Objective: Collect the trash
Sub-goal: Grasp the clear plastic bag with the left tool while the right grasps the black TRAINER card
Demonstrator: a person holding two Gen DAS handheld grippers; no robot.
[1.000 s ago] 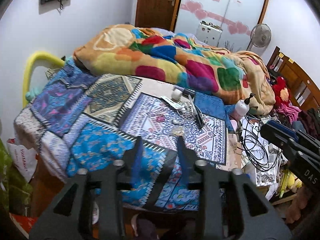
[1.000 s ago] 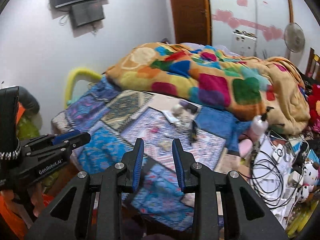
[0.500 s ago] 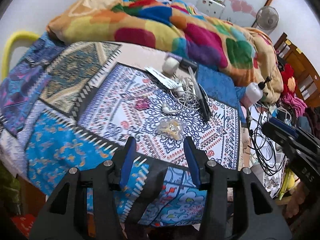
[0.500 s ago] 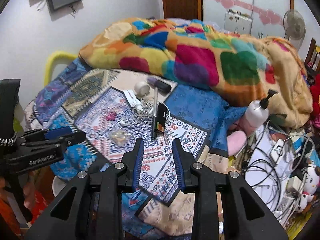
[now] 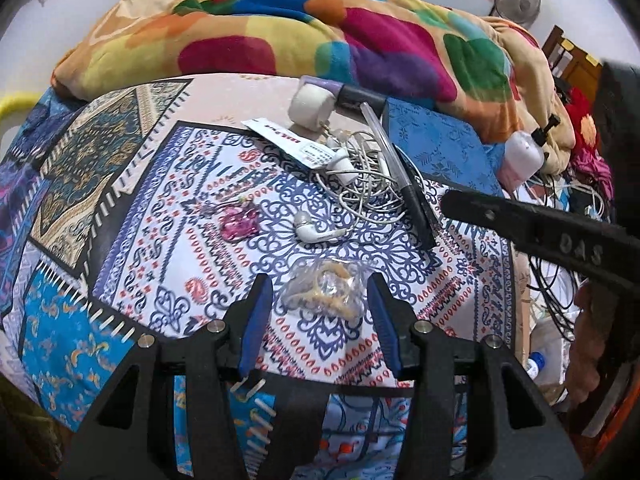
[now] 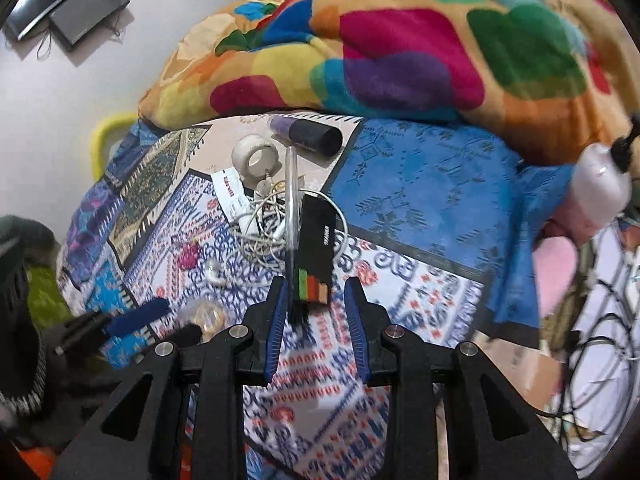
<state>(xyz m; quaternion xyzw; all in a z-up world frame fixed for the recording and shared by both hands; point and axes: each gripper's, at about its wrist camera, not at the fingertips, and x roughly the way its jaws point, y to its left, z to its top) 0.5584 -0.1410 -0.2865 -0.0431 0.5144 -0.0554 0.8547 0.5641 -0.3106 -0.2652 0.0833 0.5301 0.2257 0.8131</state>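
Note:
A crumpled clear plastic wrapper (image 5: pixel 324 292) lies on the patterned bedspread (image 5: pixel 168 208). My left gripper (image 5: pixel 318 284) hangs over it, open, one blue pad on each side and neither touching. A flat black packet with coloured stripes (image 6: pixel 314 256) lies beside a clear pen (image 6: pixel 292 200) and tangled white earphones (image 6: pixel 260 232). My right gripper (image 6: pixel 316 286) is open over the packet's near end, its pads apart from it. A small pink wrapper (image 5: pixel 238 224) lies left of the earphones. In the right wrist view the left gripper (image 6: pixel 164 324) is blurred at lower left.
A tape roll (image 5: pixel 310 106), a dark tube (image 5: pixel 352 96) and a white paper slip (image 5: pixel 288 142) lie further back. A colourful blanket (image 5: pixel 280 36) is heaped behind. A pump bottle (image 6: pixel 600 184) and cables (image 6: pixel 600 320) crowd the right side.
Both grippers have sunk and moved in over the bed. The left now straddles the clear wrapper, and the right has come over the black packet. Neither has closed.

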